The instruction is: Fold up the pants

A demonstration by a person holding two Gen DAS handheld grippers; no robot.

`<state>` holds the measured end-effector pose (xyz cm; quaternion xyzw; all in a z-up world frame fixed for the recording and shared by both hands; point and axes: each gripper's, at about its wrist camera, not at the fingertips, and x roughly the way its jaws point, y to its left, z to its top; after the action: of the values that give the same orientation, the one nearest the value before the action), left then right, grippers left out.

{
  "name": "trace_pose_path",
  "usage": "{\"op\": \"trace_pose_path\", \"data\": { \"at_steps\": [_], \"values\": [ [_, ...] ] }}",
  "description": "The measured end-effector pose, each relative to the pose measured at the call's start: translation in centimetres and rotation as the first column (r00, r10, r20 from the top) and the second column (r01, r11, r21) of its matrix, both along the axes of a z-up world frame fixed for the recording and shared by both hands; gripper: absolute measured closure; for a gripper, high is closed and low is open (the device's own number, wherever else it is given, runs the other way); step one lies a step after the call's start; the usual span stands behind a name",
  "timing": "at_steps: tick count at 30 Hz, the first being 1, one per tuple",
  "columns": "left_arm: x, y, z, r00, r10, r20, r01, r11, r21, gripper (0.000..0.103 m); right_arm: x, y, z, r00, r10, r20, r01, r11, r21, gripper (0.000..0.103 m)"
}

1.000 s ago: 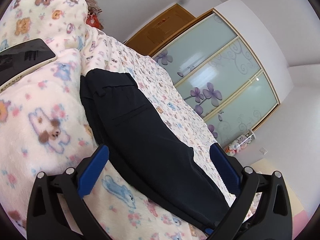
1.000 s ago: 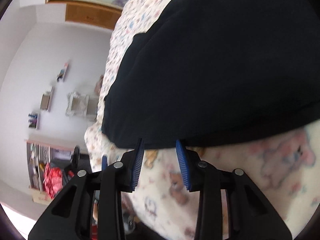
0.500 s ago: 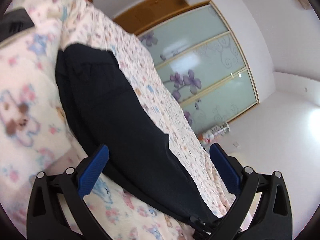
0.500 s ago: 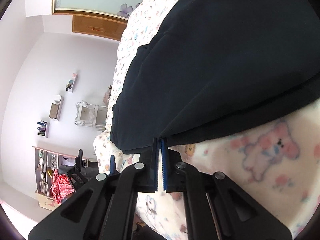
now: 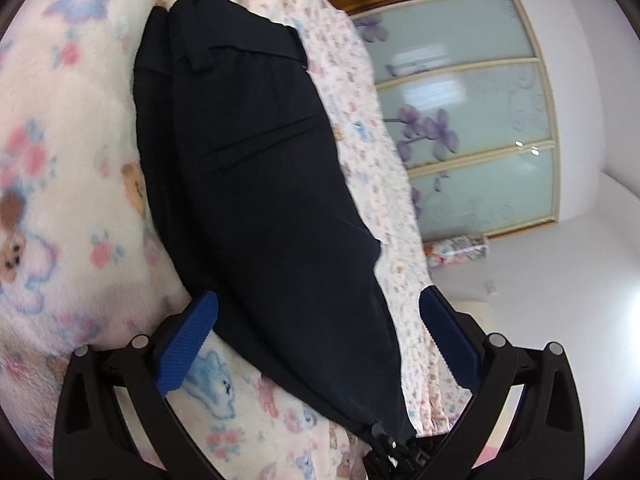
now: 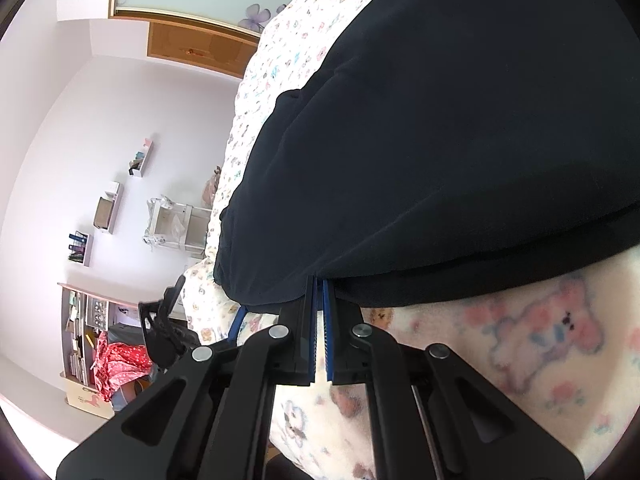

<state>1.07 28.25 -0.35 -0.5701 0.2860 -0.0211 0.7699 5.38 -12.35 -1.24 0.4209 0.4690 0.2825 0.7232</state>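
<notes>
2 grippers are working the dark pants (image 5: pixel 256 184) on the bed. We are holding the right gripper (image 6: pixel 319 292) with its blue pads pressed nearly together, pinching the pants' near edge where it is overhanging the fleece blanket (image 6: pixel 540 344). We are holding the left gripper (image 5: pixel 318 320) with its jaws spread wide, gripping nothing, its 2 pads straddling the narrow leg end without visibly touching the cloth.

Moving outward, the pants are lying flat, doubled leg on leg, across the bear-print blanket (image 5: pixel 72 208) and floral sheet (image 5: pixel 384 184). Their long axis is running straight away from the left jaws, hem end nearest, waistband and welt pocket at the far end. Seen from the right wrist, the cloth is spreading up and away from the pinched edge.

We are judging that the coming fold depends on this line: the left gripper is nearest the hem and would need to close there, then carry it along the axis toward the waistband. Beyond the bed, a sliding wardrobe (image 5: pixel 480 112) is standing against the wall.
</notes>
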Motion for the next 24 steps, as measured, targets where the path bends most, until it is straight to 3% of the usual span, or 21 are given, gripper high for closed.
{"op": "trace_pose_path", "data": {
  "at_steps": [2, 5, 8, 10, 11, 13, 15, 18, 24],
  "values": [
    [0.6, 0.5, 0.1, 1.0, 0.016, -0.012, -0.016, 1.0, -0.01, 0.002, 0.1, 0.0, 0.1, 1.0, 0.001, 0.006, -0.001, 1.0, -0.001, 0.1],
    [0.3, 0.7, 0.3, 0.998, 0.033, 0.062, -0.031, 0.999, -0.037, 0.003, 0.1, 0.1, -0.1, 1.0, 0.007, 0.016, -0.007, 1.0, -0.009, 0.1],
    [-0.3, 0.8, -0.1, 0.994, 0.081, 0.071, -0.078, 0.996, -0.046, 0.016, 0.2, 0.2, -0.3, 1.0, 0.011, 0.018, -0.011, 1.0, -0.017, 0.1],
    [-0.3, 0.8, -0.4, 0.992, 0.101, 0.072, -0.099, 0.994, -0.037, 0.039, 0.1, 0.3, -0.4, 1.0, 0.012, 0.022, -0.011, 1.0, -0.024, 0.1],
    [-0.3, 0.8, -0.6, 0.991, 0.11, 0.074, -0.108, 0.994, -0.034, 0.045, 0.1, 0.4, -0.4, 1.0, 0.013, 0.027, -0.012, 0.999, -0.032, 0.1],
    [-0.1, 1.0, -1.3, 0.991, 0.121, 0.058, -0.12, 0.992, -0.027, 0.077, -0.1, 0.6, -0.3, 0.999, 0.012, 0.032, -0.011, 0.999, -0.041, 0.1],
    [-0.2, 1.1, -1.9, 0.991, 0.126, 0.037, -0.125, 0.992, -0.016, 0.095, -0.3, 0.6, -0.3, 1.0, 0.006, 0.03, -0.005, 0.999, -0.036, 0.1],
    [-1.0, 1.2, -2.0, 0.988, 0.148, 0.042, -0.147, 0.989, -0.019, 0.097, -0.6, 0.6, -0.1, 0.999, 0.005, 0.038, -0.004, 0.999, -0.038, 0.1],
    [-3.0, 0.4, -1.1, 0.977, 0.207, 0.041, -0.21, 0.975, 0.068, 0.099, -1.4, 0.9, 0.2, 0.999, 0.009, 0.052, -0.006, 0.999, -0.051, 0.1]
  ]
}}
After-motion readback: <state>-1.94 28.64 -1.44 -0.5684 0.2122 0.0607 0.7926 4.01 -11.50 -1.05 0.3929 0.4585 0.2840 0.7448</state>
